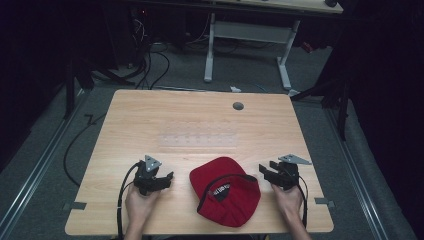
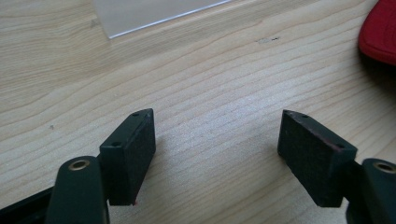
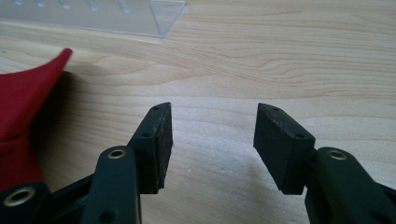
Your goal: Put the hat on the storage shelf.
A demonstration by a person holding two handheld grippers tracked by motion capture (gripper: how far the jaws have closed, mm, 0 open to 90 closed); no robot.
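A red cap (image 1: 225,192) lies upside down near the table's front edge, its dark inside and a label facing up. My left gripper (image 1: 167,176) rests on the wood just left of the cap, jaws open with nothing between them. My right gripper (image 1: 265,170) sits just right of the cap, also open and empty. In the left gripper view the gripper (image 2: 217,135) spans bare wood, and the cap's red edge (image 2: 380,32) shows at the upper right. In the right gripper view the gripper (image 3: 212,130) is over bare wood, with the cap (image 3: 23,102) at the left.
A clear plastic rack (image 1: 197,138) lies across the middle of the wooden table (image 1: 150,115); its corner (image 3: 140,16) shows in the right gripper view. A grey grommet (image 1: 238,106) sits near the far edge. Cables and a white desk frame (image 1: 250,45) stand beyond the table.
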